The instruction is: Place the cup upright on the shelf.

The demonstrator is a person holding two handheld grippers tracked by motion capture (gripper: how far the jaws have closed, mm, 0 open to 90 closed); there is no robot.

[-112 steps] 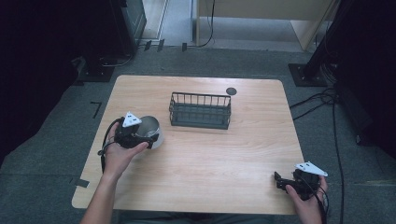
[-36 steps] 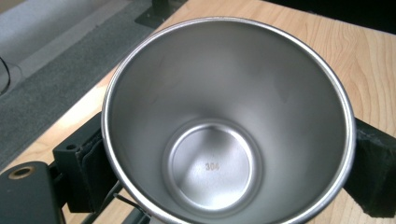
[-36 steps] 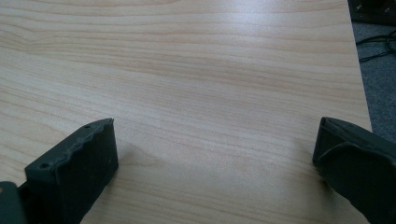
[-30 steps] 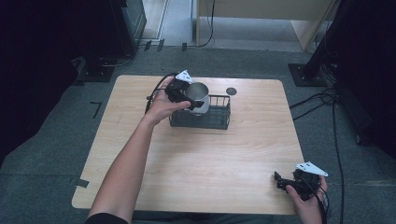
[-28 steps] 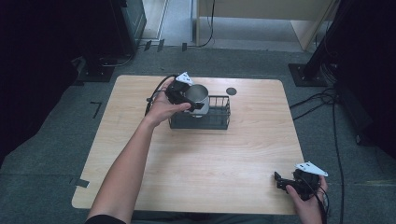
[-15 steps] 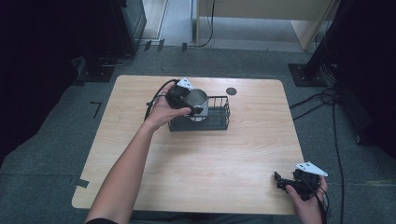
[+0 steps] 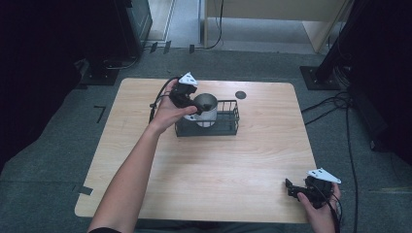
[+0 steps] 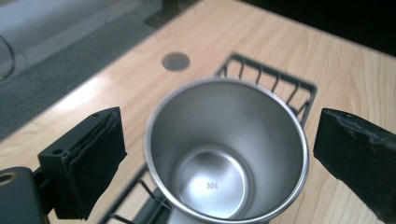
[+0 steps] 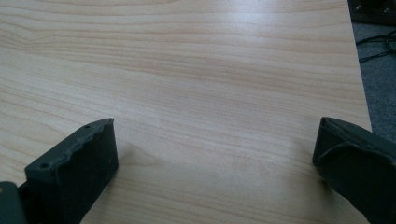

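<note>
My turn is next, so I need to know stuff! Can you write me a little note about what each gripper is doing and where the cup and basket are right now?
Left gripper: jaws open on either side of the steel cup, not touching it in the left gripper view.
Right gripper: open, holding nothing, low over the table near its front right corner.
Cup: upright, in the left end of the wire basket, at the middle of the table's far half.
Done: cup is in the basket.
Left: likely just pull the left gripper away.
</note>
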